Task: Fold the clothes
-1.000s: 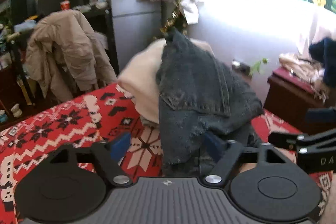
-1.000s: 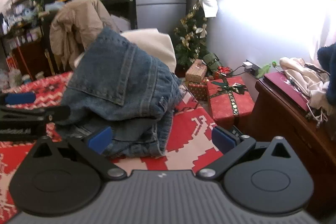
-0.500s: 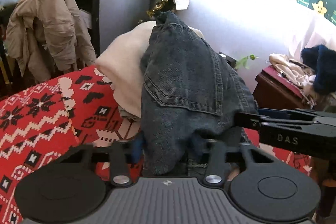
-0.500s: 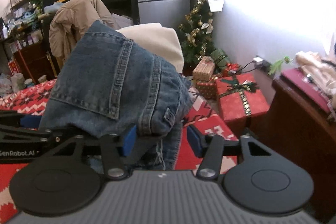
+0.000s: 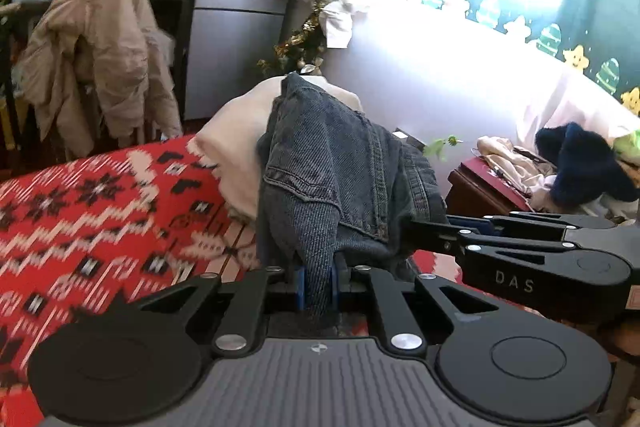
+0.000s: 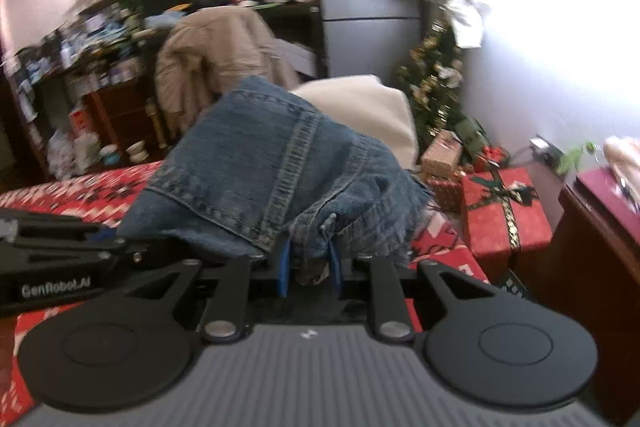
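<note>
The jeans [image 5: 340, 179], heavy blue denim with stitched seams and a patch pocket, sit bunched in a rumpled mound on the red knit-pattern blanket [image 5: 100, 211]. Behind them at 12 o'clock lies a soft cream garment [image 5: 240, 139], rounded like a pillow. The left tool [image 5: 318, 287] is closing, its blue pads pinching a narrow ridge of denim that hangs between them. The right tool [image 6: 308, 267] is closing too, with a crumpled, frayed fold of the jeans [image 6: 260, 167] caught between its blue pads. In the left wrist view the right tool's black arm reaches in from 3 o'clock to the denim. A stiff, creased beige jacket [image 5: 100, 59] drapes at 10 o'clock. In the right wrist view a boxy red gift [image 6: 506, 211] with ribbon stands at 3 o'clock.
</note>
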Demonstrator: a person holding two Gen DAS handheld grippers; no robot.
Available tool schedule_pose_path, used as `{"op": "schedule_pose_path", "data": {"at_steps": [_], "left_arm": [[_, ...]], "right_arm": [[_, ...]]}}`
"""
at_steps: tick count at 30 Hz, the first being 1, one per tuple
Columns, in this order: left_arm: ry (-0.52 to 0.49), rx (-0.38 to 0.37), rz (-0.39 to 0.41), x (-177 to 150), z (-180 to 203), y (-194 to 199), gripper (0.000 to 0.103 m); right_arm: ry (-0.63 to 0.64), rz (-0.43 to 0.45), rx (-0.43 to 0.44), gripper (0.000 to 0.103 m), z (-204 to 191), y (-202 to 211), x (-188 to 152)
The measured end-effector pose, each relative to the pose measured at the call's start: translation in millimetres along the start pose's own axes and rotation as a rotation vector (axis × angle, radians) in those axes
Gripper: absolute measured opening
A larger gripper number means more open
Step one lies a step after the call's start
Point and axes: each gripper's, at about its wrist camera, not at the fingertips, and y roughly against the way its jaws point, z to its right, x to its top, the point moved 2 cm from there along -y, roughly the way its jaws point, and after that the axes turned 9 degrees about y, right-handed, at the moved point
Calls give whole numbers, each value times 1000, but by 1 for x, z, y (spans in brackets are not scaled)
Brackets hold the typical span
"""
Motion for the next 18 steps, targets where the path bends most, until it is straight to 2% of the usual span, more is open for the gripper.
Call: {"op": "schedule_pose_path", "data": {"at_steps": [7,11,15,18], "left_arm": [[43,14,19,-27,-15,79,10],[121,25,15,-43,-32,122,10],[122,91,46,-59,-43,158,10],[141,132,29,-75,-58,168,10]], "right_arm": [[85,22,124,19,-69,59,2],[143,44,196,18,-120,98,4],[179,60,287,17,-169,132,6],[204,27,341,17,-199,142,-2]]}}
